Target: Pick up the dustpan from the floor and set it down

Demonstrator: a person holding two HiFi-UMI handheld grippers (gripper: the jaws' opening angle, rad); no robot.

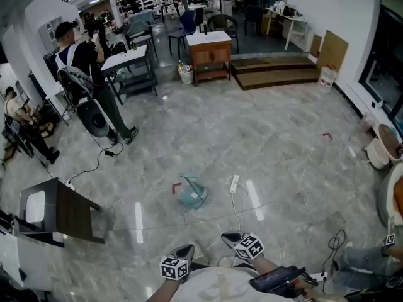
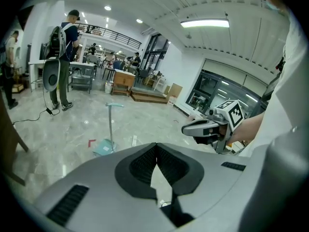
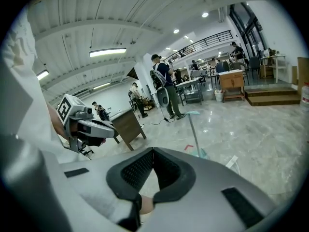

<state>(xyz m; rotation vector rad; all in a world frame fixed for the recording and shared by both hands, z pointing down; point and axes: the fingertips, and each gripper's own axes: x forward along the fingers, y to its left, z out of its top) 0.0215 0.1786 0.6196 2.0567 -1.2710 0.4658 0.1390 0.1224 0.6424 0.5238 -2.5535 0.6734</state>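
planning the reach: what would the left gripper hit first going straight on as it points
Probably bare grey marbled floor. The left gripper aims right of the upright teal plastic dustpan and the white power strip; depth is unclear.

Left gripper (image 1: 184, 252), right gripper (image 1: 230, 238), jaws together

The floor (image 1: 271, 131) is grey and shiny. A white power strip (image 1: 234, 184) lies on it with a thin cord, near a small red mark (image 1: 175, 188). A dark table (image 1: 63, 212) stands at the left. Farther back, a person (image 1: 88, 61) stands beside a white tabletop (image 1: 126, 58). Behind them are a wooden cabinet (image 1: 210, 55), low wooden steps (image 1: 277, 72) and what may be a white bucket (image 1: 326, 77).
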